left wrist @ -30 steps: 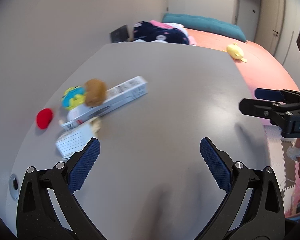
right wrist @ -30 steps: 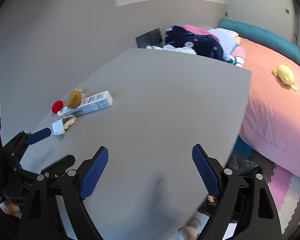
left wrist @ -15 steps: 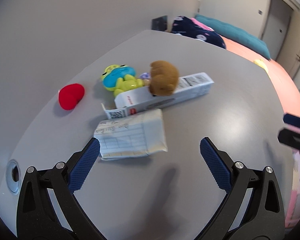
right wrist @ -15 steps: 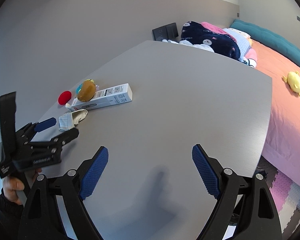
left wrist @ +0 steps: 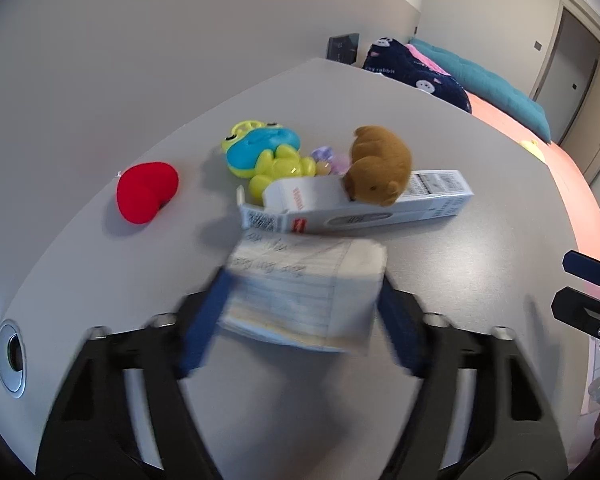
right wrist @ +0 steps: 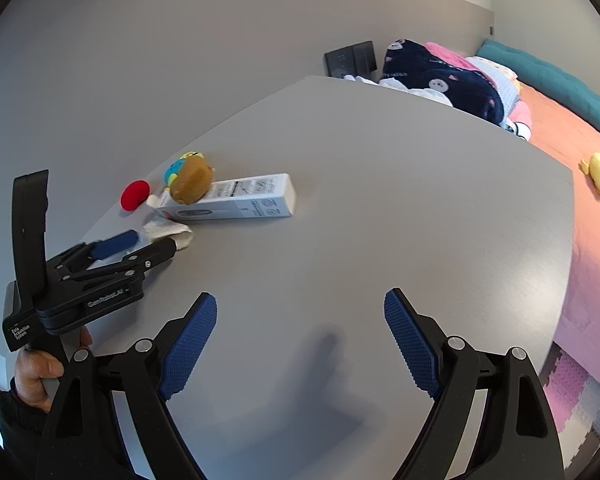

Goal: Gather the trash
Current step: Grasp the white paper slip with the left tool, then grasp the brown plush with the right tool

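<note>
Since a second ago left gripper (left wrist: pixel 300 316) has advanced over the table (right wrist: pixel 380 200) to the paper (left wrist: pixel 300 296), jaws closing with the sheet between them, contact unclear through blur. Right gripper (right wrist: pixel 300 344) hangs wide open and empty over bare tabletop. Judged barely begun: paper not yet lifted, box (left wrist: pixel 360 208) untouched under the bear (left wrist: pixel 380 168), no bin visible.

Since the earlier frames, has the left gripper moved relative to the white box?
Yes. The left gripper has advanced toward the white box; its jaws are closing around the folded lined paper beside it.
</note>
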### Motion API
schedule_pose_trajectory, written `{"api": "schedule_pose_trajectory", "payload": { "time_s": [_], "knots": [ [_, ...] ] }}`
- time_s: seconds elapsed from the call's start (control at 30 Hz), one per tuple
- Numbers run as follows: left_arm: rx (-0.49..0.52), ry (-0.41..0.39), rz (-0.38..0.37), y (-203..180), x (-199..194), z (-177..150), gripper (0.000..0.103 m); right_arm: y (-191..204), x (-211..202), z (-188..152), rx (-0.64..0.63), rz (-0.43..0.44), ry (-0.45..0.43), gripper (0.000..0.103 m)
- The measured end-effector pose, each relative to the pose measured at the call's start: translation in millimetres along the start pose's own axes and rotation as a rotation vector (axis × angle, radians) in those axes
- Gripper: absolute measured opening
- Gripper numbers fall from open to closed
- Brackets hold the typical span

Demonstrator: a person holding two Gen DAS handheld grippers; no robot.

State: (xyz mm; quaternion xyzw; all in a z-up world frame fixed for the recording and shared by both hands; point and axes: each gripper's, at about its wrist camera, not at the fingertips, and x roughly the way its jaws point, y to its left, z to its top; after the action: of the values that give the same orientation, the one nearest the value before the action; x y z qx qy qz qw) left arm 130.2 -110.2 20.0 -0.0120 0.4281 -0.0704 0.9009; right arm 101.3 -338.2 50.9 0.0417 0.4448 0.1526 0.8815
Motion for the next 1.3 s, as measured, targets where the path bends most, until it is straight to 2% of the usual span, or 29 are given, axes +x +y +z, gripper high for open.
{"api": "schedule_pose_trajectory", "payload": {
  "time_s": [0.03, 0.1, 0.17, 0.4, 0.6, 0.73, 1.13, 1.23, 1.27, 1.3],
  "knots": [
    [-0.004, -0.007, -0.01, 1.8, -1.4, 0.1, 0.06, 2.5, 1.6, 1.9, -0.003, 0.003, 0.001, 0.086],
    [0.008, -0.03, 0.003, 1.9, -5.2, 0.7, 0.042, 7.7, 3.7, 5.6, -0.009, 0.01, -0.001, 0.086],
    [0.02, -0.041, 0.015, 2.9, -8.7, 0.7, 0.032, 14.2, 6.6, 10.2, -0.015, 0.018, -0.003, 0.086],
    [0.008, -0.084, 0.005, 8.7, -18.9, 4.4, 0.016, 40.9, 15.9, 28.7, -0.043, 0.046, -0.014, 0.085],
    [-0.055, -0.143, -0.002, 24.5, -28.7, 3.8, 0.011, 61.3, 24.3, 47.0, -0.071, 0.062, -0.022, 0.073],
    [-0.083, -0.163, -0.008, 29.7, -30.4, 5.2, 0.011, 67.4, 33.7, 59.5, -0.069, 0.069, -0.024, 0.071],
    [-0.098, -0.144, -0.008, 35.6, -23.3, 8.3, 0.011, 79.2, 71.1, 83.5, -0.078, 0.058, -0.008, 0.066],
    [-0.101, -0.141, -0.007, 37.1, -21.3, 8.7, 0.011, 82.6, 81.2, 87.7, -0.08, 0.06, 0.004, 0.056],
    [-0.1, -0.14, -0.006, 37.0, -20.6, 8.8, 0.011, 83.6, 84.7, 88.8, -0.086, 0.061, 0.014, 0.046],
    [-0.099, -0.138, -0.007, 36.6, -20.0, 8.7, 0.01, 84.2, 86.8, 89.3, -0.09, 0.063, 0.021, 0.043]
  ]
}}
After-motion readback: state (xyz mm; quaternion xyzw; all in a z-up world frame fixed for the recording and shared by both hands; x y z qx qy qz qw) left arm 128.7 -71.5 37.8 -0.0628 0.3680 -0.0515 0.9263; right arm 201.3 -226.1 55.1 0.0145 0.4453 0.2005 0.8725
